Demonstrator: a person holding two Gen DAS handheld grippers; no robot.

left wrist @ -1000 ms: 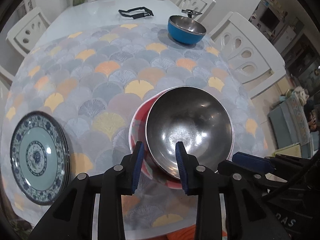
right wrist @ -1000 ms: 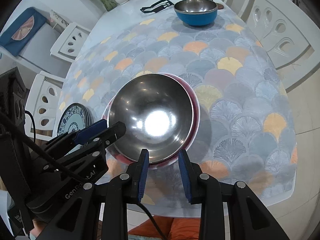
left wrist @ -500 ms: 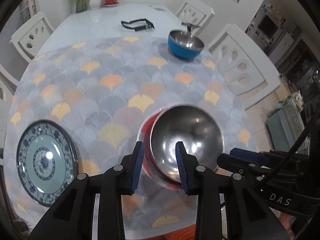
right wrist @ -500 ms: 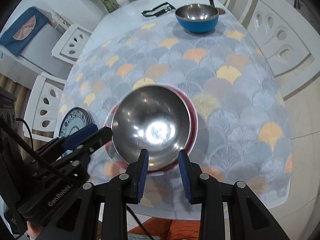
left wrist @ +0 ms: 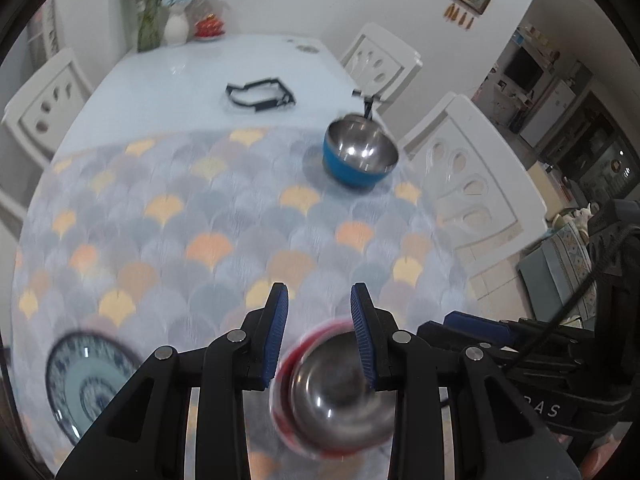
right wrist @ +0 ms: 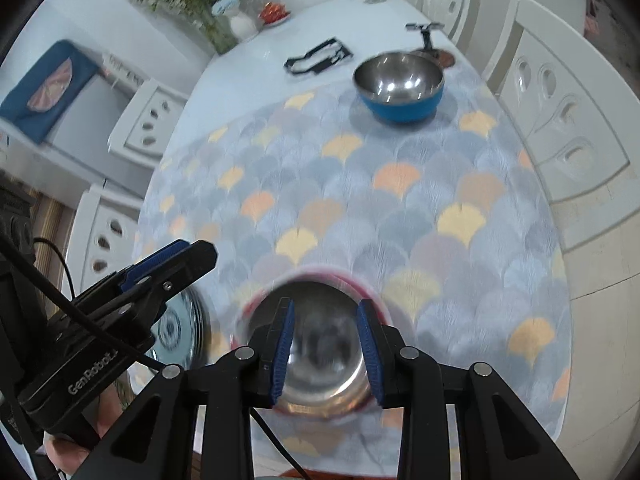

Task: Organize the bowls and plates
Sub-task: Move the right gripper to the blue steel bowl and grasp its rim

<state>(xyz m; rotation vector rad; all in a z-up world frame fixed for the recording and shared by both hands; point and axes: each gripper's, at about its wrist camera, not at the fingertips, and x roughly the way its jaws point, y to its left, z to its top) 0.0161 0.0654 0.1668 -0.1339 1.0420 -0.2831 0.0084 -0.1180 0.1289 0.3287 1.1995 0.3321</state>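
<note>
A steel bowl sits nested in a red-rimmed bowl near the table's front edge; the steel bowl also shows in the right wrist view. A blue bowl with a steel inside stands at the far right of the patterned cloth, also seen in the right wrist view. A stack of blue-patterned plates lies at the front left. My left gripper is open and empty, above and behind the nested bowls. My right gripper is open and empty, above the steel bowl.
A black strap-like object lies on the bare white table beyond the cloth. A vase with flowers and a small red dish stand at the far end. White chairs surround the table.
Both grippers have pulled back and tilted up, so the nested bowls now sit lower and smaller in both views and the far end of the table shows. Both stay open.
</note>
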